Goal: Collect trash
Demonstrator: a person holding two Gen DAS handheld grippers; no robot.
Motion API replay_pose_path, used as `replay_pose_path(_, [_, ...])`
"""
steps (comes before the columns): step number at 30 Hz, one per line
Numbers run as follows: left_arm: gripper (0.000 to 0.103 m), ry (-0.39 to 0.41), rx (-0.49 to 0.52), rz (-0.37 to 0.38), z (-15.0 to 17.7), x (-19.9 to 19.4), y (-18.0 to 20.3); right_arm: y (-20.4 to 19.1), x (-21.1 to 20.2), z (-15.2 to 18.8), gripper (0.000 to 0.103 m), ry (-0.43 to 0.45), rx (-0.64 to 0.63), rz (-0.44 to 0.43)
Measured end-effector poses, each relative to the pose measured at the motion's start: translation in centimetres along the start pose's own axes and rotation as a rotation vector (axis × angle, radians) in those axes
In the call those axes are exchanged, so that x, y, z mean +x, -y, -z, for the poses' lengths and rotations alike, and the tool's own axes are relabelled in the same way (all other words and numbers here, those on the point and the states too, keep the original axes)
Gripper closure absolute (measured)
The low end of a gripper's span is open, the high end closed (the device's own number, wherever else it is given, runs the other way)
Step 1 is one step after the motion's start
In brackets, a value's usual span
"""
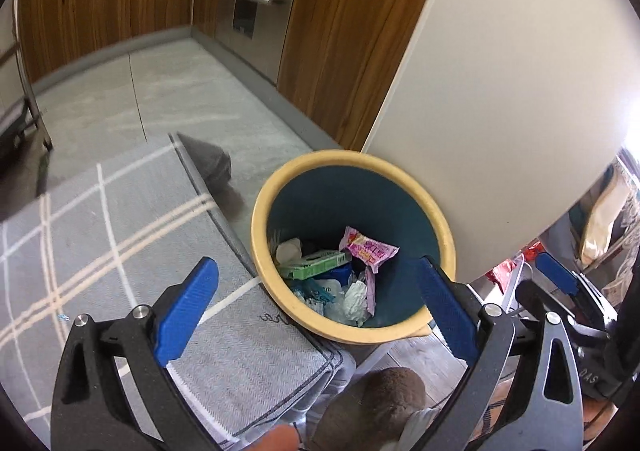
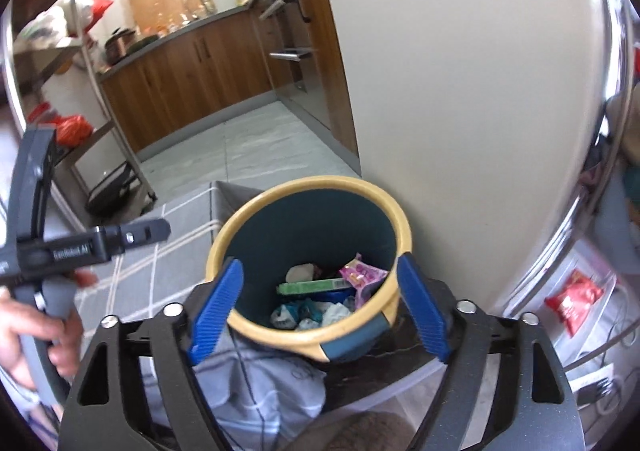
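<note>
A teal trash bin with a yellow rim (image 1: 264,211) stands on the floor against a white wall. Inside lie a pink wrapper (image 1: 368,249), a green box (image 1: 316,265) and crumpled white plastic (image 1: 356,297). My left gripper (image 1: 316,271) hangs above the bin's near rim, open, nothing between its blue pads. In the right wrist view the same bin (image 2: 304,183) shows the pink wrapper (image 2: 362,275) and green box (image 2: 316,286). My right gripper (image 2: 320,265) is also open and empty over the bin's mouth. A hand (image 2: 24,335) holds the left gripper's handle at the left edge.
A grey plaid rug (image 1: 100,231) lies left of the bin. The white wall (image 1: 500,91) rises right behind it. Wooden cabinets (image 1: 100,11) and an oven (image 1: 252,3) line the far side. A brown slipper (image 1: 380,403) is below, a red snack bag (image 2: 572,303) at right.
</note>
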State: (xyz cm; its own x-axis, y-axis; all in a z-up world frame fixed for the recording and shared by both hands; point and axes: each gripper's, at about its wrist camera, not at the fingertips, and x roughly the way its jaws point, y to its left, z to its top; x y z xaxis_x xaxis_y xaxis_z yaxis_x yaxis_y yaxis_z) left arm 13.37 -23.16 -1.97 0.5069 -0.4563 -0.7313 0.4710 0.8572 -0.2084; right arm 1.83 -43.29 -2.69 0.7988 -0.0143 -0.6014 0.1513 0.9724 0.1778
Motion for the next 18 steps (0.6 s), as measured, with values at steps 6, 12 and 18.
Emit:
replay_pose_path(6, [0.006,0.106,0.006,-0.015,1.5,-4.4,1.4,-0.1,-2.6,0.0,0.009,0.059,-0.049,-0.004])
replay_pose_path(12, [0.006,0.175,0.004,-0.052,3.0,-6.9,1.5,-0.9,-3.9,0.2,0.008,0.099,-0.084,-0.007])
replay_pose_path(18, [0.006,0.196,0.020,-0.066,4.4,-7.7,1.7,-1.1,-4.5,0.4,0.007,0.120,-0.083,-0.004])
